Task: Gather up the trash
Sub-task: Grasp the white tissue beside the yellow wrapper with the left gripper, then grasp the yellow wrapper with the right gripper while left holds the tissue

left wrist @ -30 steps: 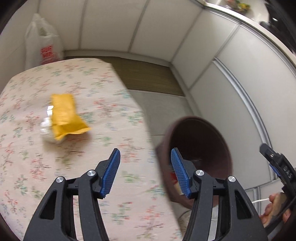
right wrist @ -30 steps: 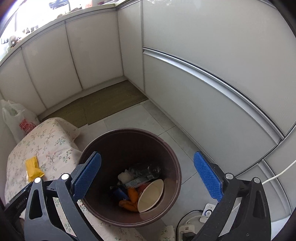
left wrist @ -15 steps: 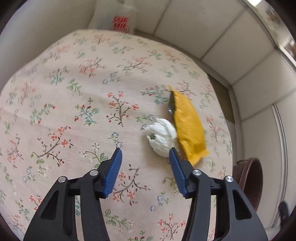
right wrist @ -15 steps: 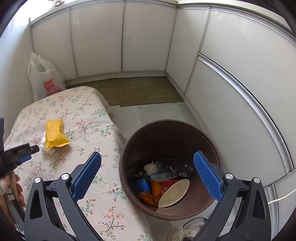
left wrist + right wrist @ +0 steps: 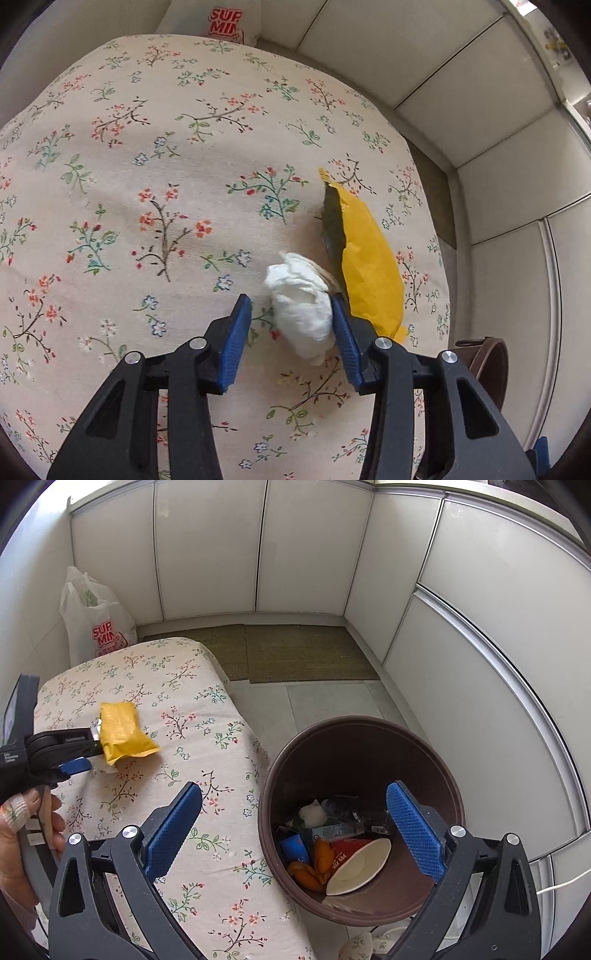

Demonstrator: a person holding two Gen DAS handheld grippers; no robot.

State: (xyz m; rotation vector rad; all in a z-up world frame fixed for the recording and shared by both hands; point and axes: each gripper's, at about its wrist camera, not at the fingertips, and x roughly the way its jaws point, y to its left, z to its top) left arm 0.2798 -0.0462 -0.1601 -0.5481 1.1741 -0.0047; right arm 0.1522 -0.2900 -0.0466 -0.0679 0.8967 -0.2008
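A crumpled white tissue (image 5: 301, 308) lies on the floral tablecloth (image 5: 147, 206), touching a yellow snack wrapper (image 5: 369, 269) on its right. My left gripper (image 5: 291, 339) is open, its fingers on either side of the tissue; the right finger touches it. The right wrist view shows the wrapper (image 5: 120, 734) and the left gripper (image 5: 83, 757) over the table. My right gripper (image 5: 295, 830) is open and empty, above the brown trash bin (image 5: 369, 738), which holds a paper cup, orange peel and packets.
A white plastic bag (image 5: 98, 627) stands against the wall behind the table. A woven mat (image 5: 295, 653) covers the floor beyond. White cabinet panels (image 5: 480, 683) close in the right side. The bin rim (image 5: 487, 365) sits just off the table's right edge.
My left gripper moved forward and down, so its fingers now straddle the tissue. My right gripper drifted slightly, still open over the bin.
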